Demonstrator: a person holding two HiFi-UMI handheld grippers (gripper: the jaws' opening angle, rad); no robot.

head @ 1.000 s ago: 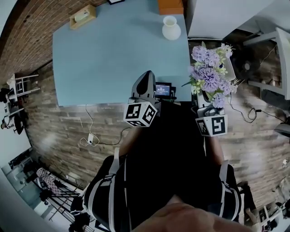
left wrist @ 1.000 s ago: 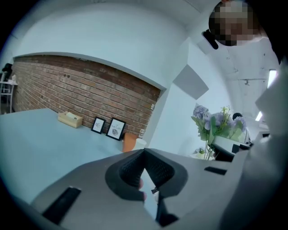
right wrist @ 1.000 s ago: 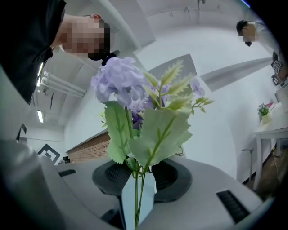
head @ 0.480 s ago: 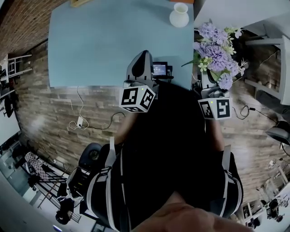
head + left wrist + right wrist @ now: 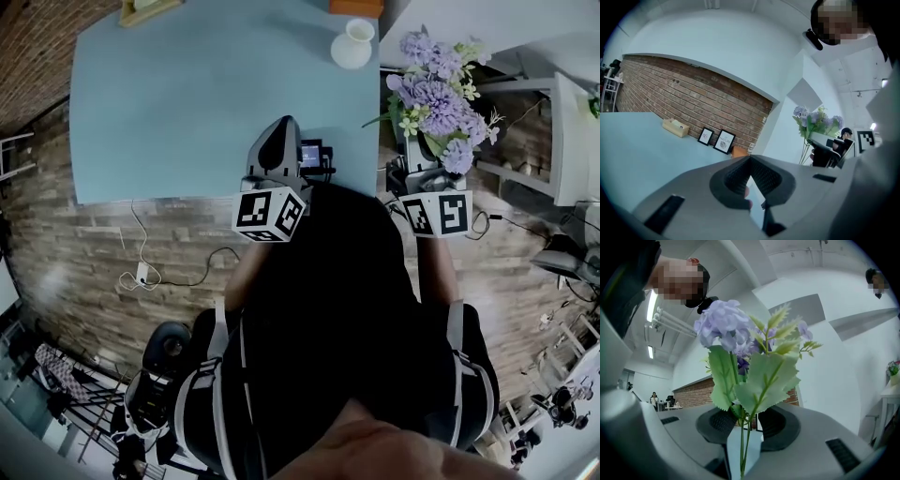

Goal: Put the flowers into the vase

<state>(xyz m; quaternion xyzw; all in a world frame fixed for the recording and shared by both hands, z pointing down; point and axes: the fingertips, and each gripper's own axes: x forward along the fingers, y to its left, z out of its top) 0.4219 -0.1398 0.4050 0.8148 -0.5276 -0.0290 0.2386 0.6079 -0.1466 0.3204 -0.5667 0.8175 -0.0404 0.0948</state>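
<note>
Right claw (image 5: 747, 422) is clenched on the thin green stems of the flowers (image 5: 725, 323). The stems run up between its two pads, and the leaves and lilac blooms spread above and beyond the jaw tips. In the head view the bunch hangs off the right edge of the tabletop (image 5: 187, 112), over the wooden floor (image 5: 141, 244), not over the blue surface. The vase (image 5: 352, 44) stands upright near the far right corner of the tabletop with its mouth facing up. It lies ahead of the right claw and to its left, just left of the blooms as that view shows them. The bouquet's long axis runs from the cut ends low at the claw to the flower heads out in front and above. For the coming move, the bunch most likely has to travel left and forward, with the stem ends brought down over the mouth. Left claw (image 5: 751, 159) has its pads meeting at the tips with nothing gripped. It sits over the near edge of the tabletop, well short of the vase, so the right hand is the working one.
</note>
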